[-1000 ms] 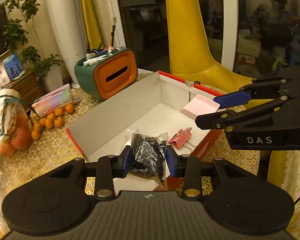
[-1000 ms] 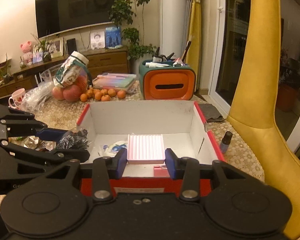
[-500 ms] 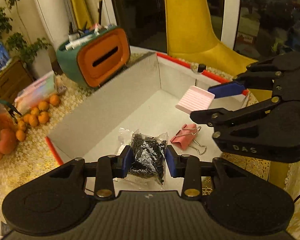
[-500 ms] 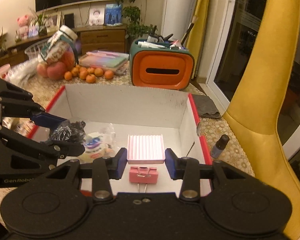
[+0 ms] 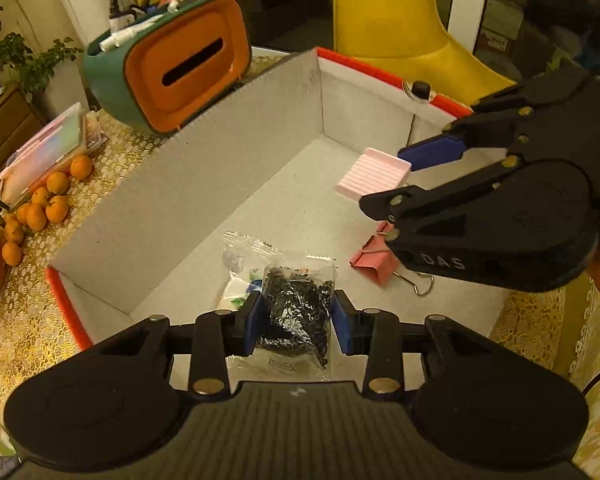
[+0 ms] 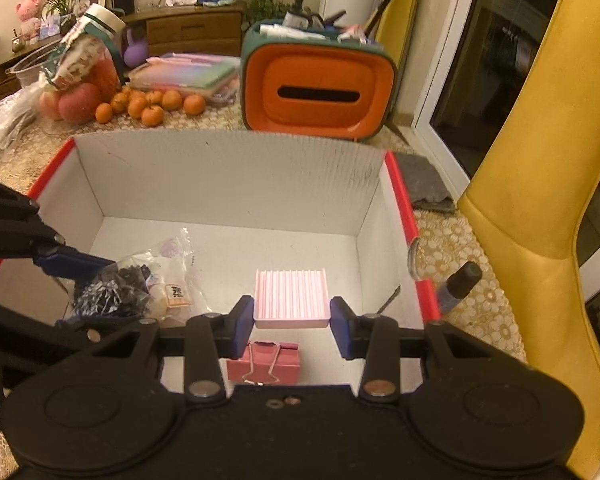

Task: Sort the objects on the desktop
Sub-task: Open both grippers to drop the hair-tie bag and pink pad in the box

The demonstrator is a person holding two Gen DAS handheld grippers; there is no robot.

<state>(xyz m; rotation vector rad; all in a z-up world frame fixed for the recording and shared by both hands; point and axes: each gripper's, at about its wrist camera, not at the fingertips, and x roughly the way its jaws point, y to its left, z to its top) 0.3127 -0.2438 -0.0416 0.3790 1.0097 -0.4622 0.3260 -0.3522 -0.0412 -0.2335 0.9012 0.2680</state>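
A red-rimmed white cardboard box (image 5: 204, 184) (image 6: 228, 176) stands on the table. My left gripper (image 5: 296, 322) is shut on a clear bag of small black bits (image 5: 296, 312) (image 6: 112, 292), held low over the box's near left part. My right gripper (image 6: 292, 322) is shut on a ribbed pink pad (image 6: 290, 298) (image 5: 374, 172), held over the box's right side. A pink binder clip (image 5: 374, 258) (image 6: 264, 362) and a small clear packet (image 5: 240, 256) (image 6: 176, 276) lie on the box floor.
A green and orange tissue holder (image 5: 168, 64) (image 6: 318, 80) stands behind the box. Small oranges (image 5: 40, 208) (image 6: 148, 106), a flat plastic case (image 5: 44, 152) and a jar (image 6: 88, 60) sit to the left. A small dark bottle (image 6: 458, 286) stands right of the box. A yellow chair (image 6: 540, 184) is at the right.
Both grippers have come forward and down over the box with their loads. The bag and the pink pad now hang lower inside the box walls.
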